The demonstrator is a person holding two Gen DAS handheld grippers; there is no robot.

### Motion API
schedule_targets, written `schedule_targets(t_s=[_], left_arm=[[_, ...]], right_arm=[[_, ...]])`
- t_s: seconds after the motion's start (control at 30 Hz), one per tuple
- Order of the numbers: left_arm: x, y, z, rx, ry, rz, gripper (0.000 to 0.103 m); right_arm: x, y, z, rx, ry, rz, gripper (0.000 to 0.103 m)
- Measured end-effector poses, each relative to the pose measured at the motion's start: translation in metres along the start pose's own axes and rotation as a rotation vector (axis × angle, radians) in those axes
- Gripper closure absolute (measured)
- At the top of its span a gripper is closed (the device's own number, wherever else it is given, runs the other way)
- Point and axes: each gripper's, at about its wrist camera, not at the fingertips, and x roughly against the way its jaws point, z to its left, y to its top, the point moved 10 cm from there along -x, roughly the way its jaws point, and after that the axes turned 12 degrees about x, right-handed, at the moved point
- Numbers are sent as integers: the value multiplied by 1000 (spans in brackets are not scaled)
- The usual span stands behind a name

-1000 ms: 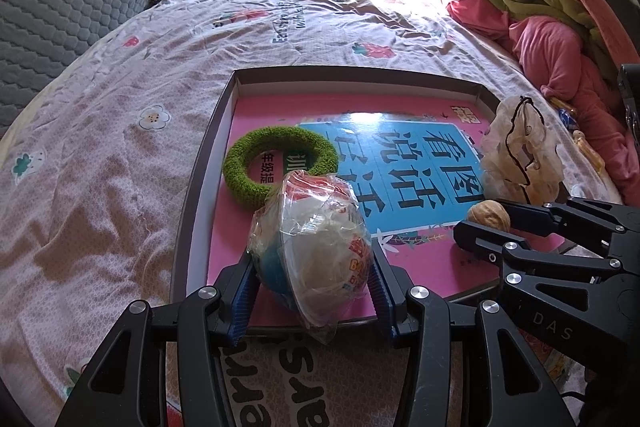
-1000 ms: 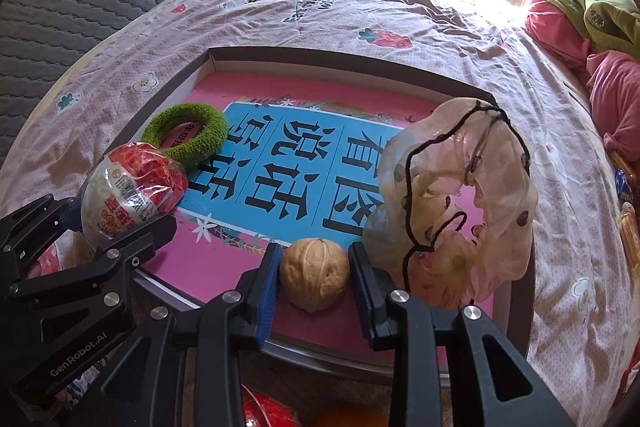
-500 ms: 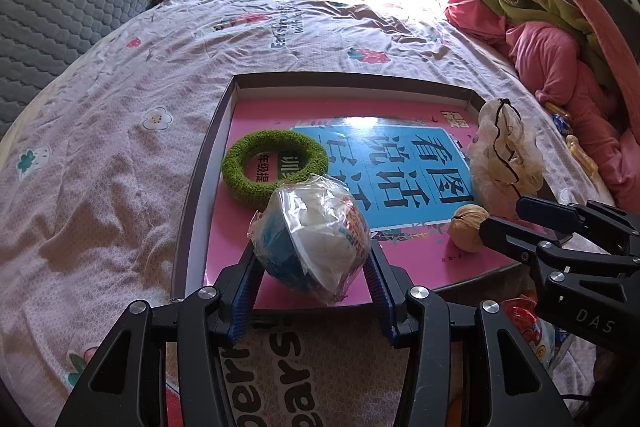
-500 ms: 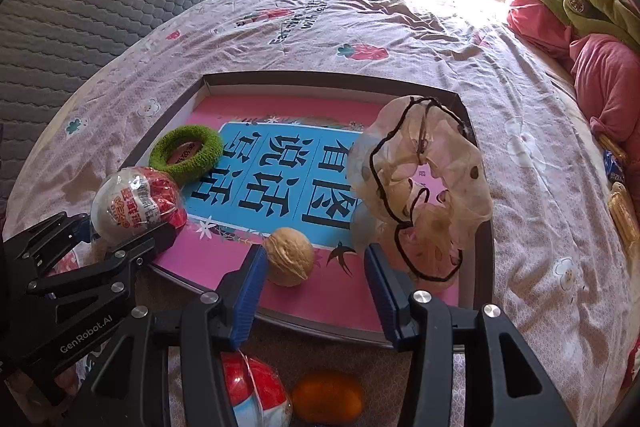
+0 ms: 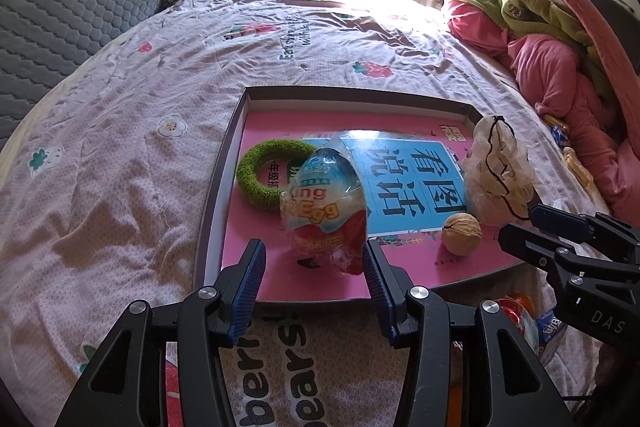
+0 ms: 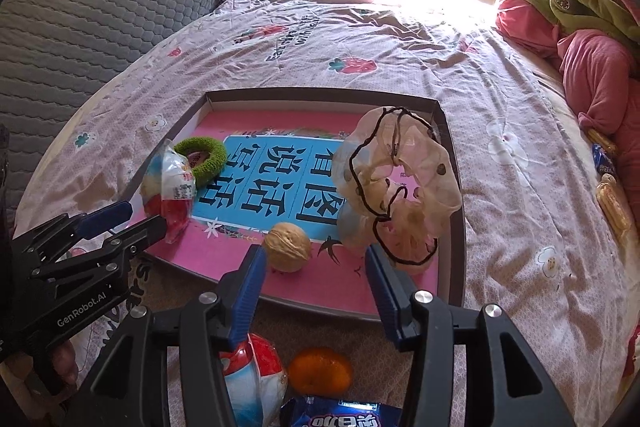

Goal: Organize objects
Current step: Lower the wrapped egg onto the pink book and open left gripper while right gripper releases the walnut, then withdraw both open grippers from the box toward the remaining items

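Observation:
A shallow tray (image 5: pixel 208 211) with a pink floor lies on the bed. In it are a green fuzzy ring (image 5: pixel 256 179), a sheer scrunchie (image 5: pixel 496 167), a walnut (image 5: pixel 461 233) and a wrapped toy egg (image 5: pixel 324 211). The egg stands upright near the tray's front edge, between the tips of my left gripper (image 5: pixel 313 247). A gap shows at the left pad and the wrapper brushes the right pad. My right gripper (image 6: pixel 314 251) is open. The walnut (image 6: pixel 288 247) lies on the tray just beyond its left fingertip, free of both pads. The scrunchie (image 6: pixel 400 187) sits behind its right finger.
On the sheet in front of the tray lie a second wrapped egg (image 6: pixel 256 379), a tangerine (image 6: pixel 320 373) and a blue snack pack (image 6: pixel 340 415). Pink and green clothes (image 5: pixel 560 67) are piled at the right. A grey quilted cushion (image 5: pixel 80 7) runs along the left.
My right gripper opened off the walnut and drew back, leaving it in the tray. The egg, gripped by my left pads before, now stands upright on the tray with a gap at the left pad.

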Motion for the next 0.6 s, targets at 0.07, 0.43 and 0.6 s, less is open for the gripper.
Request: schedule_targets(t_s=[0.07,0.43,0.6], left_arm=[[4,1,0,2,-3,-6,51],[30,8,-10,-14,-9,-46,49],[42,11,-15,-14,-13,-71,45]], right_arm=[[4,2,0,2,-4,-8,52],[29,13,-1,4,-20,-63,47],[42,18,1,15,-30,-97,41]])
